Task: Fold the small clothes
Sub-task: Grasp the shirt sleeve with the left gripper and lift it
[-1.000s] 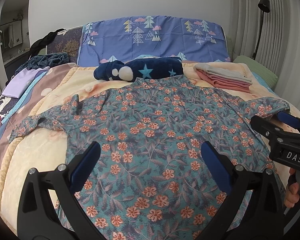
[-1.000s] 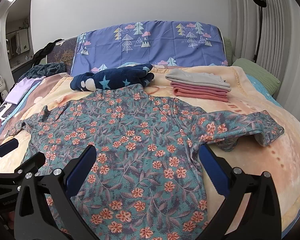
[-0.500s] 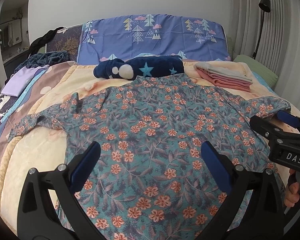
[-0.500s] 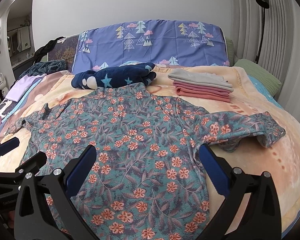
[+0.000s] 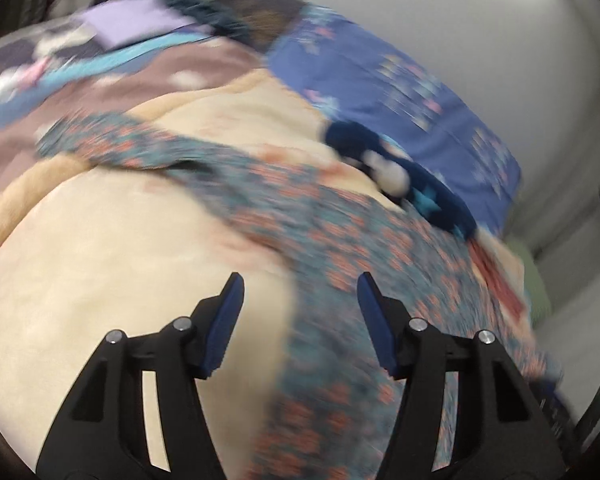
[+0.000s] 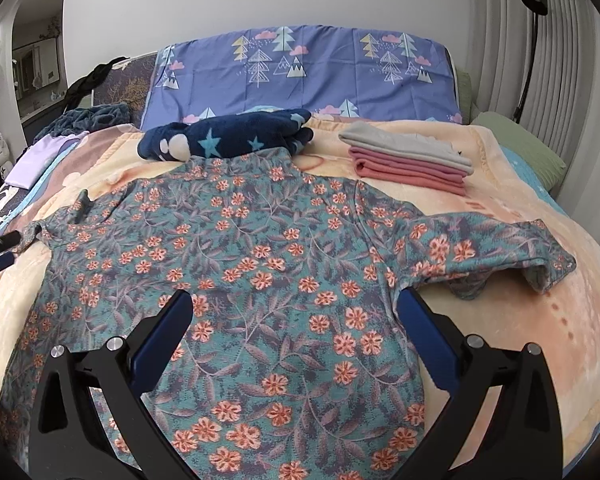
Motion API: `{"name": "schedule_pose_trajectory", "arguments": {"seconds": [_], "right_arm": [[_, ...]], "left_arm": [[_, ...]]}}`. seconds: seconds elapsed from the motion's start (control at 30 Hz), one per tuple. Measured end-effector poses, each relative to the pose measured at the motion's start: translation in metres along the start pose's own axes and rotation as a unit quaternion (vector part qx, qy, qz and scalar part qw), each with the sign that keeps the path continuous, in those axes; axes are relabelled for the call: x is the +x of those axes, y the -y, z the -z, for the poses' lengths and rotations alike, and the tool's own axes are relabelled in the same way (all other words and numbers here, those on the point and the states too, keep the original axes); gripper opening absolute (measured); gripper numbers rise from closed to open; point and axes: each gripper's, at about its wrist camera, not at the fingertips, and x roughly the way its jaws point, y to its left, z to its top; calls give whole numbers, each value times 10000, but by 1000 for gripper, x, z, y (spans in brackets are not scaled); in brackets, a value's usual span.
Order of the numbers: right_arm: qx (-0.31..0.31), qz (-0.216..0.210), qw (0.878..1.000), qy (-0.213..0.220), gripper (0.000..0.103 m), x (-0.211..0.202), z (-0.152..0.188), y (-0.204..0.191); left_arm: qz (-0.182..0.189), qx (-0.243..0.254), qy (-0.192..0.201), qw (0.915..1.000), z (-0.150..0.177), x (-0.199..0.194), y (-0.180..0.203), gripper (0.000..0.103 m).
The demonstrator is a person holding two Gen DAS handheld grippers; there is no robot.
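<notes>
The right gripper (image 6: 296,312) stands with its jaws spread wide and empty above the lower middle of the floral shirt (image 6: 260,264); in its own view the left gripper (image 5: 300,292) has just been closing its jaws, which are still apart, with nothing pressed between the blue pads. We read that view through heavy blur and a strong tilt: its jaws frame the side edge of the shirt, one finger over bare blanket, the other over the cloth. Largest in the scene is the bed, covered by a cream blanket (image 6: 500,184) on which the shirt lies flat and spread out, neck toward the headboard, one sleeve (image 6: 500,248) reaching to the right with its cuff bunched, the other sleeve (image 5: 112,140) stretched toward the bed's opposite side. Behind stands the purple headboard cover (image 6: 320,72) printed with trees. Just beyond the shirt's collar, touching it, we see a navy star-patterned garment (image 6: 228,136), folded. Beside it, apart from the shirt, sits a stack of folded clothes (image 6: 408,160), grey on pink. A green pillow (image 6: 520,144) lies at the far right. We note no containers in either view.
</notes>
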Motion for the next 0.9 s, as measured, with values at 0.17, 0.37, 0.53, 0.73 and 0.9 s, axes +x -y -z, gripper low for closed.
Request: {"name": "schedule_pose_trajectory", "arguments": {"seconds": [0.17,0.37,0.53,0.73,0.9], "right_arm": [[-124,-5,9998,-124,102,10,0,-8],[-256,92,9994,-230,102,18,-1,-16],[-253,217,9989,-322,102,26,-3,-16],[-205,262,9985,-430,102,34,-3,-12],[-225,229,9985,-437,102,35,0,-10]], "left_arm": [[-43,-1300,211,9913,-41,11,-91,59],[-174,-2340,348,9715,-78,42,-149,59],[-212,-3179,530,9464,-95,62,-184,58],[-141,-3445,799,9353,-121,64,-188,20],[-74,-3152,935,9444,-137,57,-176,4]]}}
